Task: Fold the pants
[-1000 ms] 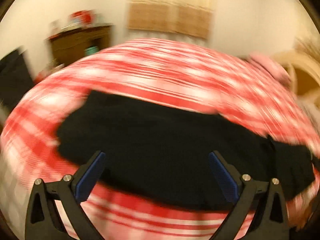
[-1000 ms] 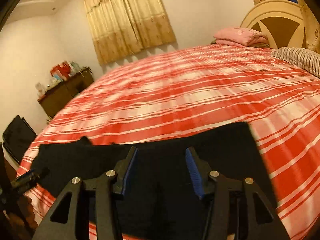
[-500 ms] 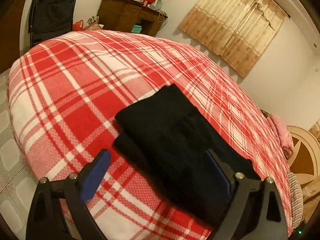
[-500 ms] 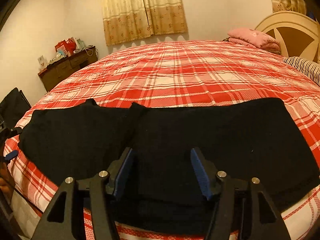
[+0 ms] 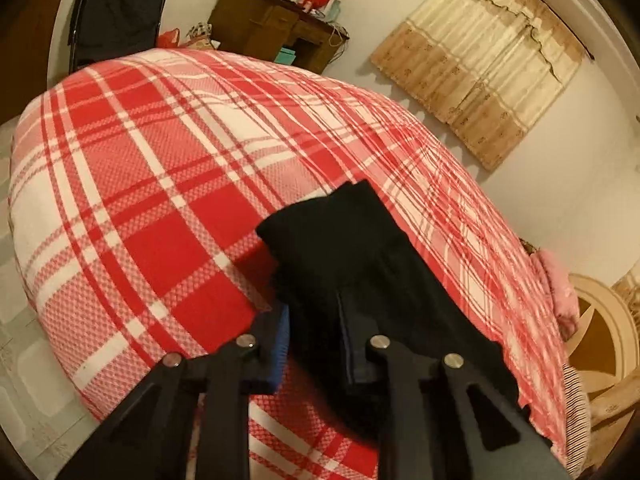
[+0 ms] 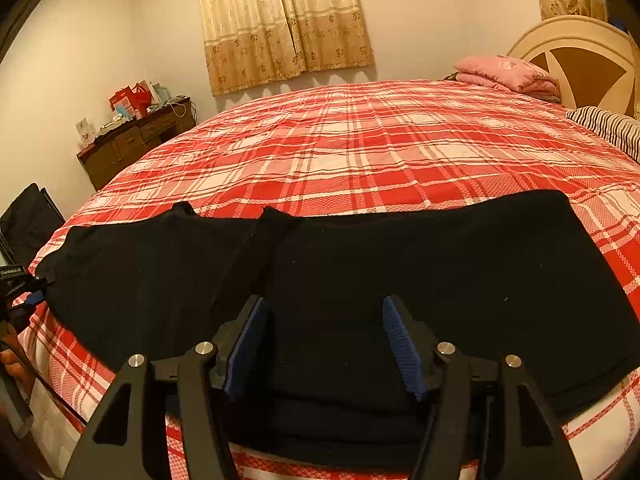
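Both wrist views look low across the bed (image 6: 400, 140) (sharing pants (image 6: 360, 264)).

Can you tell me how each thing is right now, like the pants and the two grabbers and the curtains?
Pants: flat on the bed, lengthwise along its near edge.
Left gripper: shut on the pants' end.
Right gripper: open, over the pants.
Curtains: drawn shut.
Bed: covered with a plaid sheet.

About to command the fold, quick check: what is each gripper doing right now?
Left gripper: narrowed onto the end of the black pants, apparently shut on the cloth.
Right gripper: open, jaws apart above the pants, holding nothing.
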`<state>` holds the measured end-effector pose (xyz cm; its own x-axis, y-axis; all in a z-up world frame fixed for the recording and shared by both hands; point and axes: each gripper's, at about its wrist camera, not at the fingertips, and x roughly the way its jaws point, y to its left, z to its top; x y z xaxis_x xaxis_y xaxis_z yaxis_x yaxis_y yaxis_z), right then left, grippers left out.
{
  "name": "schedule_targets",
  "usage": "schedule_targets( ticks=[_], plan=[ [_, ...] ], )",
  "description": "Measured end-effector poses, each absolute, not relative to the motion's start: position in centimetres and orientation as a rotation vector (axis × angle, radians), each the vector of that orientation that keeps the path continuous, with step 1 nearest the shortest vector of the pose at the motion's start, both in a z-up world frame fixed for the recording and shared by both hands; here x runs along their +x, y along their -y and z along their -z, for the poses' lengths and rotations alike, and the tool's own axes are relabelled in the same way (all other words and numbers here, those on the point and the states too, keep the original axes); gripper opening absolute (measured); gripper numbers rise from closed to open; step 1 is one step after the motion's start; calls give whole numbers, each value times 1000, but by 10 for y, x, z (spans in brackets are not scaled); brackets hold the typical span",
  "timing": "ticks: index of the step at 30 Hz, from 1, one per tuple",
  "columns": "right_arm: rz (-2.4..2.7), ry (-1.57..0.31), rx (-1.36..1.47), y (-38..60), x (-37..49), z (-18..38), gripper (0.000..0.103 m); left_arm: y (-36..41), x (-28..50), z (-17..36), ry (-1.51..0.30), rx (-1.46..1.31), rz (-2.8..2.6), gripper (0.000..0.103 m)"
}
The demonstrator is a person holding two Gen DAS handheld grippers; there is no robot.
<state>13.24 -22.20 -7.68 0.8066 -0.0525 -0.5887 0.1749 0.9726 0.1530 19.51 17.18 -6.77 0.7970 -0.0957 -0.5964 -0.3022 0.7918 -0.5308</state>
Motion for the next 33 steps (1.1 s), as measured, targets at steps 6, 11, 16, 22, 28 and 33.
schedule_targets(
  ticks=[6,11,16,22,28,33],
  plan=[
    [77,-662,208,226,135,67,65,-152,191,46,-601,-515,-106,19],
    [120,-589,296,259,115,42,65,-118,181,9,-526,-400,19,19],
    [146,-582,399,298,98,35,65,-40,164,-28,-434,-206,237,19],
    [196,-553,423,328,71,26,65,59,145,-36,-411,-81,527,19],
    [220,-532,451,348,49,24,65,139,134,0,-488,63,704,19],
    [195,-543,486,352,50,28,65,169,136,39,-566,182,709,19]
  ],
)
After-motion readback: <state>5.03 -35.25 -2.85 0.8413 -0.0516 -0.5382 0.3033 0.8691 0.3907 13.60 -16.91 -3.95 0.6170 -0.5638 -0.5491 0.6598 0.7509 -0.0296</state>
